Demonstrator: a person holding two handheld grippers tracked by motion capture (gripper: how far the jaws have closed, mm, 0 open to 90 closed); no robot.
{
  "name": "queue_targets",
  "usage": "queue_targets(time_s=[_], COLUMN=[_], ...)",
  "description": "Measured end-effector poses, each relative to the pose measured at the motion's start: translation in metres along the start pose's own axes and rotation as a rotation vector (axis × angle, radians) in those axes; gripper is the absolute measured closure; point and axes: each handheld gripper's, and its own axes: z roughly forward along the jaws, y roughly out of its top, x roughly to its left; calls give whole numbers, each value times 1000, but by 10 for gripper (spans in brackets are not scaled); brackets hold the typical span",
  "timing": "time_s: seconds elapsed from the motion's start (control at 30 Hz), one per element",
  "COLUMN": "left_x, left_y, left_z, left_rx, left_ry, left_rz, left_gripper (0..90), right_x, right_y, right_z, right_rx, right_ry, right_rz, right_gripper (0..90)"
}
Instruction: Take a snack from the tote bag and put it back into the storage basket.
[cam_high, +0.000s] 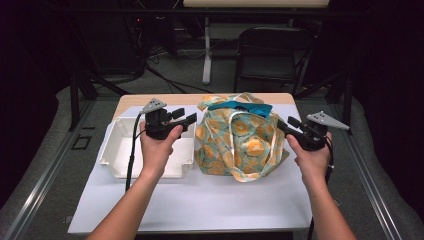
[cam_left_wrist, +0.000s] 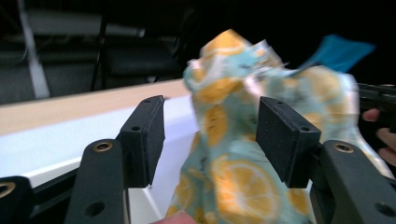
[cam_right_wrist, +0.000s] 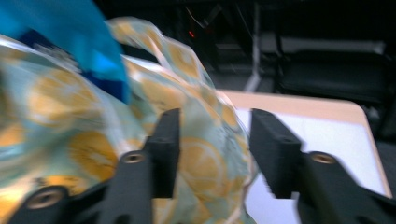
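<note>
A teal cloth bag (cam_high: 240, 145) printed with orange slices stands in the middle of the table, with something blue (cam_high: 240, 107) poking out of its top. My left gripper (cam_high: 185, 120) hovers just left of the bag, above the white bin's right edge. Its jaws are open, and in the left gripper view (cam_left_wrist: 210, 140) the bag (cam_left_wrist: 233, 154) shows beyond the gap, not touching the pads. My right gripper (cam_high: 285, 125) sits close to the bag's right side, also open (cam_right_wrist: 215, 149). The bag (cam_right_wrist: 93, 140) fills the left of that view, the blue thing (cam_right_wrist: 93, 42) at its top.
A white plastic bin (cam_high: 120, 150) stands left of the bag. A white sheet (cam_high: 200, 200) covers the wooden table (cam_high: 130, 102). A dark folding chair (cam_high: 270, 55) and a table leg (cam_high: 206, 50) stand behind. The other gripper (cam_left_wrist: 378, 100) shows past the bag.
</note>
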Motion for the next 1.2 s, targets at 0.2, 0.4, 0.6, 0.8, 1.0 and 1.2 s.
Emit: queue_targets(time_s=[0.2,0.4,0.6,0.8,1.0,1.2], left_x=[-26,-34,-23,-21,-22,-21], left_y=[-3,-4,-10,-34,-77,-104], left_z=[23,43,33,11,7,20], left_rx=[97,153,210,259,372,469], left_ry=[-101,-8,-80,-151,-165,-148], left_rz=[61,55,34,-1,-8,-24], left_gripper=[333,612,896,899,899,895], right_x=[6,12,13,11,9,3], right_y=[-2,6,9,6,-7,-21], right_z=[5,19,29,27,24,27], right_rx=[3,1,88,104,147,180], right_ry=[16,6,-27,-81,-90,-41], right_rz=[-15,-14,-38,-59,-72,-26], right_gripper=[332,417,889,900,900,812])
